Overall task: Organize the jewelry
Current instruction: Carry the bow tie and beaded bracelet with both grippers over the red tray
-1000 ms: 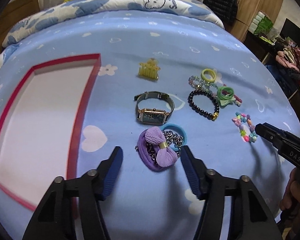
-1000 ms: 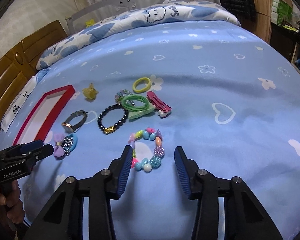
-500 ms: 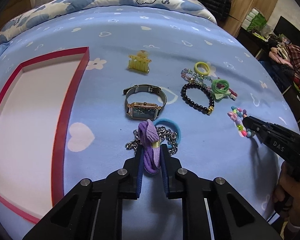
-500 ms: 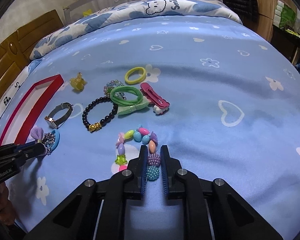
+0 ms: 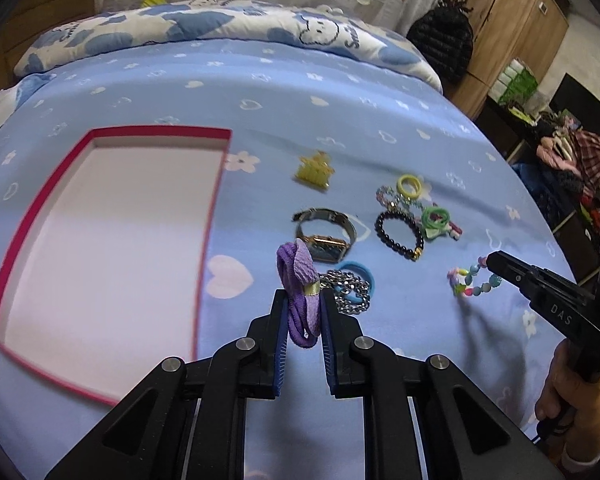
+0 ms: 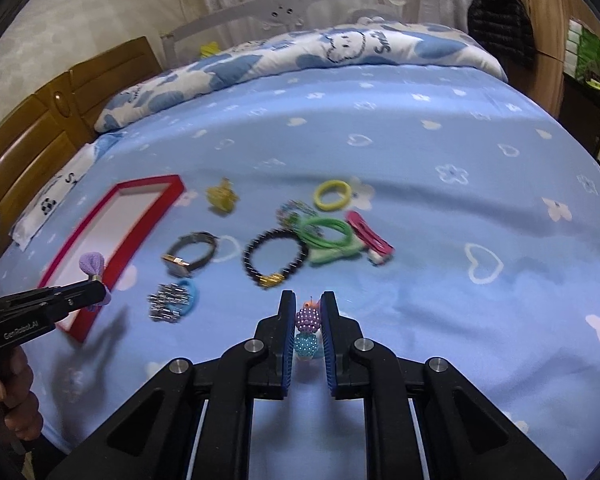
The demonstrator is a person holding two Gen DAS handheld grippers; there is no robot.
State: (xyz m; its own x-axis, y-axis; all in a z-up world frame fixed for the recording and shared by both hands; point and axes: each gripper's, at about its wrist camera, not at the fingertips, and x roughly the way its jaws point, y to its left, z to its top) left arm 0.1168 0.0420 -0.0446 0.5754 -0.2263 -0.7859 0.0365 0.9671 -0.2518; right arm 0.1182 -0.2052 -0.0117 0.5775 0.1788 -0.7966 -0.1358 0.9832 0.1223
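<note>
My left gripper is shut on a purple bow hair tie and holds it lifted above the blue bed sheet; it also shows in the right wrist view. My right gripper is shut on a colourful bead bracelet, which hangs from it in the left wrist view. A red-rimmed tray lies to the left, empty inside. On the sheet lie a watch, a silver chain with a blue tie, a black bead bracelet and a yellow claw clip.
More hair ties lie at the far right of the group: a yellow ring, a green bow tie and a pink clip. A folded quilt lies at the head of the bed. A wooden headboard stands left.
Both grippers closed on their items and lifted them off the sheet. The purple bow has come away from the chain and blue tie. The bead bracelet now hangs in the air.
</note>
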